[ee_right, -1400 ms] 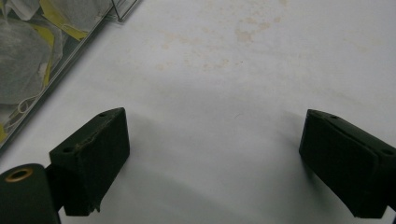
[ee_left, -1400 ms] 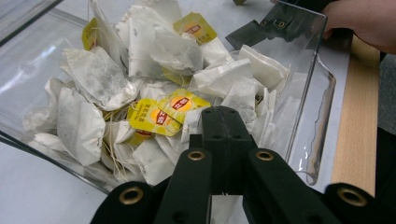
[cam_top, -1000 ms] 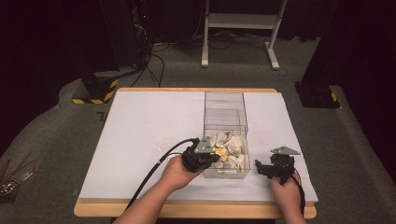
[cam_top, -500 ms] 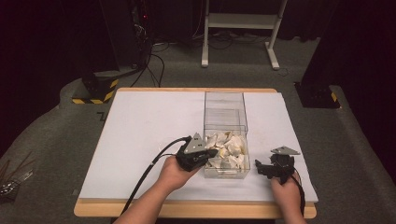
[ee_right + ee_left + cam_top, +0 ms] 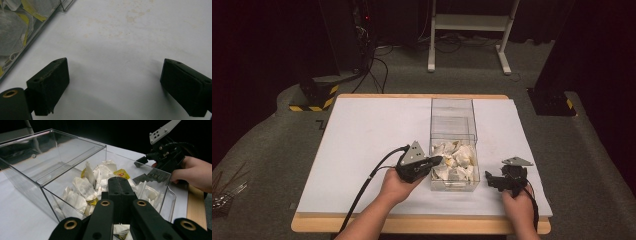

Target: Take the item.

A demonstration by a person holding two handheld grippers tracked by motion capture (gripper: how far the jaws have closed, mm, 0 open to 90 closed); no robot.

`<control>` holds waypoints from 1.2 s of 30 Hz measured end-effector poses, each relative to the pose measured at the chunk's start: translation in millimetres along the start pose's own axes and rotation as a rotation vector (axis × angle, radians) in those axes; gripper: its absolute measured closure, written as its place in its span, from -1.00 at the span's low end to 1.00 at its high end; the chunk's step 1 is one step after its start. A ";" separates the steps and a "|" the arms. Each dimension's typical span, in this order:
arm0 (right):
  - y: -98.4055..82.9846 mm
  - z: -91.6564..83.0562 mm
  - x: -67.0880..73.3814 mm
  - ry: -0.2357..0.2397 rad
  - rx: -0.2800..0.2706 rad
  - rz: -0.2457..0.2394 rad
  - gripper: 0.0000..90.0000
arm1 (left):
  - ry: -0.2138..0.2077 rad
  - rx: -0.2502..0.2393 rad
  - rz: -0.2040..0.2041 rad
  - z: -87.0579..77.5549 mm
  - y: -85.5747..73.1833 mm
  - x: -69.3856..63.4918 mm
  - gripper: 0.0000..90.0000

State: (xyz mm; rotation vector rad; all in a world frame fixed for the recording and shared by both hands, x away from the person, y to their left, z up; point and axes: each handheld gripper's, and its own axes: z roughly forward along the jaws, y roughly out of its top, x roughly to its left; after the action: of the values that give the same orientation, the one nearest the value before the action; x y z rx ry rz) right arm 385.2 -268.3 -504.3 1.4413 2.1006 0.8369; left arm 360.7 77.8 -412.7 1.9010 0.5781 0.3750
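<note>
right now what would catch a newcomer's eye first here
The clear plastic box on the white table, its near compartment heaped with crumpled white packets. The left gripper reaches over that heap with jaws together, while the right gripper rests open beside the box.

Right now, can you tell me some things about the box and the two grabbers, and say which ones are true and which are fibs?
1. The clear box holds crumpled paper packets at its near end. True.
2. The left gripper has its fingers spread wide apart. False: its fingers are pressed together, pointing into the box.
3. The right gripper is open over bare white tabletop. True.
4. The right gripper is inside the box. False: it sits beside the box, on the table.
5. The far end of the box is full of packets. False: it looks empty.
</note>
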 end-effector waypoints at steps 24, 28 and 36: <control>0.0 0.0 0.1 0.001 0.000 0.001 -0.82 | 0.021 -0.088 -0.007 -15.5 8.6 2.6 1.00; 0.0 0.0 0.1 0.000 0.000 0.000 -0.82 | 0.027 -0.100 -0.008 -19.0 11.0 3.9 1.00; 0.0 0.0 0.1 0.000 0.000 0.001 -0.82 | 0.038 -0.103 -0.007 -24.9 14.7 6.5 1.00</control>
State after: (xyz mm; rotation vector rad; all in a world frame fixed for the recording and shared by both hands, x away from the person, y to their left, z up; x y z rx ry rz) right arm 385.1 -268.2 -504.3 1.4423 2.1008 0.8371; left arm 356.7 95.9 -389.6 1.7959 0.5794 0.4292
